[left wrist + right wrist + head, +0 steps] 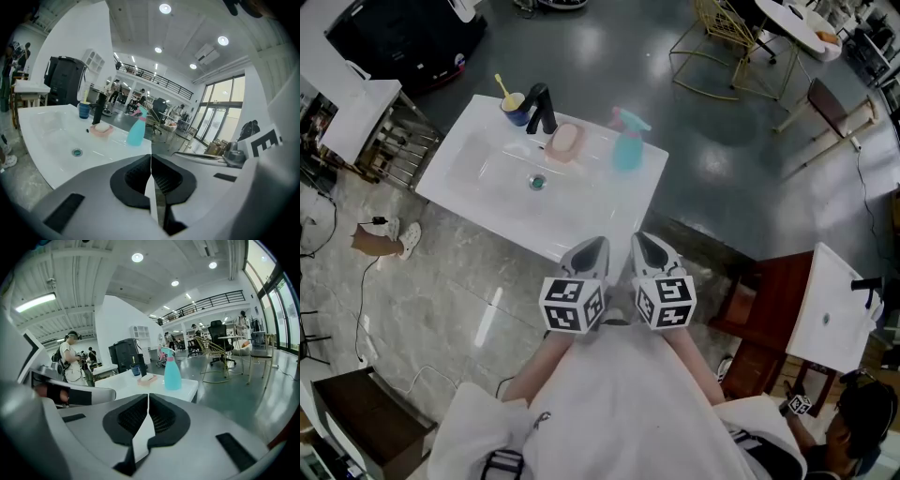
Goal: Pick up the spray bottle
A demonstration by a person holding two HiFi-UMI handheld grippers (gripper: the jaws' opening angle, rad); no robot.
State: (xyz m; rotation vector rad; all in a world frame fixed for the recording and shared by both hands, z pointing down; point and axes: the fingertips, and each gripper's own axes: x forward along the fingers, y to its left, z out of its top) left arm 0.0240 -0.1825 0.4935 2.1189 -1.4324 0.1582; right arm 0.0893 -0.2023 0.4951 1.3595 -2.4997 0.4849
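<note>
A turquoise spray bottle point(627, 142) with a pink collar stands upright on the far right corner of a white washbasin point(609, 202). It also shows in the left gripper view point(137, 129) and the right gripper view point(172, 371). My left gripper point(591, 251) and right gripper point(648, 248) hover side by side just before the basin's near edge, well short of the bottle. Both have their jaws pressed together with nothing between them point(151, 161) point(148, 401).
On the basin's back edge stand a black tap point(541, 108), a blue cup point(514, 107) with a yellow toothbrush, and a pink soap dish point(566, 142). A drain point(538, 182) sits mid-bowl. Wire chairs point(722, 37) stand beyond, a red cabinet point(769, 319) at right.
</note>
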